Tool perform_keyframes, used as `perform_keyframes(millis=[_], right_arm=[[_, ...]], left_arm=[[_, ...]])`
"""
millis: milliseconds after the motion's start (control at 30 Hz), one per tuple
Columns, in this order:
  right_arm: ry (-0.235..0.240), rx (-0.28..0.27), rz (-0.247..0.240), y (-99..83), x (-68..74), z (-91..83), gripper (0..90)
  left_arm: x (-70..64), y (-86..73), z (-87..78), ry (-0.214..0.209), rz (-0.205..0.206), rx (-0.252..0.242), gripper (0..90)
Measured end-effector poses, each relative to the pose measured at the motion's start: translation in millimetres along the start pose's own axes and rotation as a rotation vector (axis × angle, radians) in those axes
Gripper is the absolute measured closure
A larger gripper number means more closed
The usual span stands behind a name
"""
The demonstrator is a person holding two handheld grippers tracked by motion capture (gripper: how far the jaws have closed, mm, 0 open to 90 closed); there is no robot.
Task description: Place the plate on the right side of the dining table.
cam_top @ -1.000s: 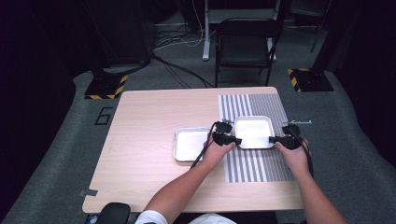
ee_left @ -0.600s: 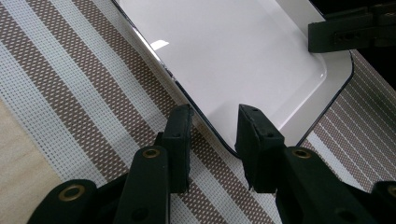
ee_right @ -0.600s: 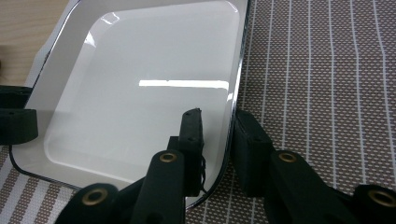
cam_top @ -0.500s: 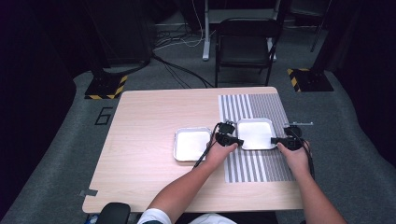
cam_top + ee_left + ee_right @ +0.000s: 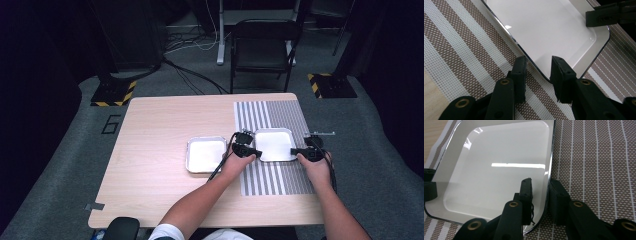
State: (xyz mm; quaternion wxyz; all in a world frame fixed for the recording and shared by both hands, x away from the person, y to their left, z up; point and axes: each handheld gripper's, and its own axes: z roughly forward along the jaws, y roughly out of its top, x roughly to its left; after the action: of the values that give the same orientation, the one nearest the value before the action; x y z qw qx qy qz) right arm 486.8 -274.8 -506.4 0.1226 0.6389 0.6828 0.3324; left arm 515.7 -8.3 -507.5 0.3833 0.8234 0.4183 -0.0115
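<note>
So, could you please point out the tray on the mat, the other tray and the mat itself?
Tray on mat (image 5: 274, 144): high view, its white middle.
Other tray (image 5: 206, 154): high view, its white middle.
Mat (image 5: 270, 180): high view, bare striped part near the person.

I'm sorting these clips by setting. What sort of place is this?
Probably a lab or studio set up for recording: a lone wooden table on grey carpet, dark surroundings, cables on the floor, and hazard-striped stand bases.

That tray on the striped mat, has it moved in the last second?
Yes, slightly. The tray has shifted toward the person along the striped mat, judged against the second tray beside it, and both grippers have come with it.
</note>
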Motion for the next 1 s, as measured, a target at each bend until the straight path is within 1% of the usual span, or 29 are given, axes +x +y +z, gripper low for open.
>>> perform_keyframes(millis=[33, 100, 133, 233, 267, 433, 467, 767, 833, 867, 933, 1000], right_arm=[[0.002, -0.004, -0.008, -0.2, -0.3, 0.7, 73.9], [0.004, 0.001, -0.006, -0.7, 0.6, 0.1, 73.7], [0.004, 0.001, -0.006, -0.7, 0.6, 0.1, 73.7], [0.003, 0.001, -0.012, -1.2, 1.3, -0.1, 73.7], [0.003, 0.006, -0.011, -1.8, 1.5, -0.9, 73.6], [-0.001, 0.000, -0.016, -2.3, 1.5, -0.9, 73.3], [-0.001, -0.004, -0.028, -2.3, 0.9, -0.5, 73.3], [0.004, -0.005, -0.027, -2.4, 1.6, -0.7, 71.1], [0.005, -0.006, -0.029, -2.5, 1.1, -0.7, 70.6], [0.005, -0.002, -0.017, -2.8, 1.9, -1.2, 70.1], [0.006, -0.007, -0.019, -2.7, 1.5, -1.7, 67.8], [0.009, -0.011, -0.021, -2.8, 1.0, -1.7, 67.2]], left_arm=[[-0.4, -0.1, 0.3, -0.001, -0.013, -0.008, 65.8], [0.5, 0.0, -0.1, -0.002, -0.010, -0.006, 65.8], [1.5, 0.1, -0.8, -0.003, 0.002, 0.003, 65.8], [1.5, -0.3, -0.9, -0.004, -0.005, 0.000, 65.6], [1.6, -0.3, -0.8, -0.005, -0.002, 0.001, 65.6], [1.1, -0.4, -0.3, -0.004, -0.002, 0.000, 65.0], [1.4, -0.3, -0.4, -0.005, 0.000, 0.000, 64.8], [2.2, 0.1, -1.4, -0.015, -0.006, -0.004, 63.5], [1.9, 0.3, -1.3, -0.019, -0.021, -0.014, 63.1], [2.2, 0.4, -1.8, -0.019, -0.014, -0.011, 63.0], [2.1, 0.5, -2.2, -0.018, -0.020, -0.018, 62.1], [2.6, 1.1, -3.7, -0.024, -0.017, -0.026, 62.1]])
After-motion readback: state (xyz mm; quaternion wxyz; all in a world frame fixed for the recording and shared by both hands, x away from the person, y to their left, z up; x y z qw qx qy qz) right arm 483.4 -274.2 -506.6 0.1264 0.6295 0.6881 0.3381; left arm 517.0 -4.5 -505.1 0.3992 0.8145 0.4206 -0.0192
